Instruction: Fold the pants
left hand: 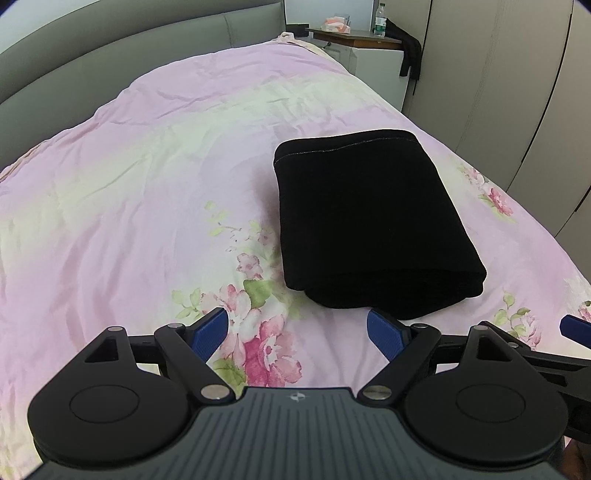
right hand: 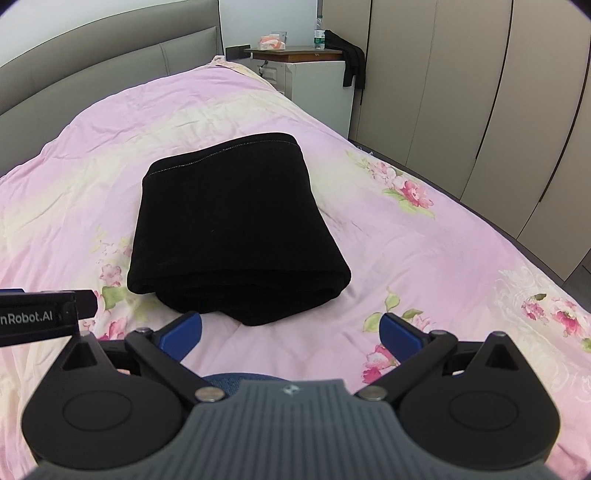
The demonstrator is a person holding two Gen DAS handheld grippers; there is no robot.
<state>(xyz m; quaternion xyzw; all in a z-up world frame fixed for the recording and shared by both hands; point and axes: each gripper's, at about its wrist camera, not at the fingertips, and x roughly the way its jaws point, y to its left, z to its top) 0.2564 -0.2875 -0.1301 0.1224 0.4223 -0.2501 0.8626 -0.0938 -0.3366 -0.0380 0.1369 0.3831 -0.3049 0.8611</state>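
Note:
The black pants [left hand: 373, 221] lie folded into a thick rectangular bundle on the pink floral bedcover [left hand: 147, 192]. In the right wrist view the pants [right hand: 232, 229] lie straight ahead, with the hem seam at the far end. My left gripper [left hand: 297, 332] is open and empty, just in front of the bundle's near left corner. My right gripper [right hand: 291, 332] is open and empty, just short of the bundle's near edge. Neither gripper touches the pants. The left gripper's body [right hand: 37, 314] shows at the left edge of the right wrist view.
A grey padded headboard [right hand: 110, 62] stands at the far end of the bed. A white nightstand [right hand: 314, 81] with a water bottle [right hand: 319, 35], a tissue pack and a hanging black cloth stands at the back right. Beige wardrobe doors [right hand: 480, 110] run along the right.

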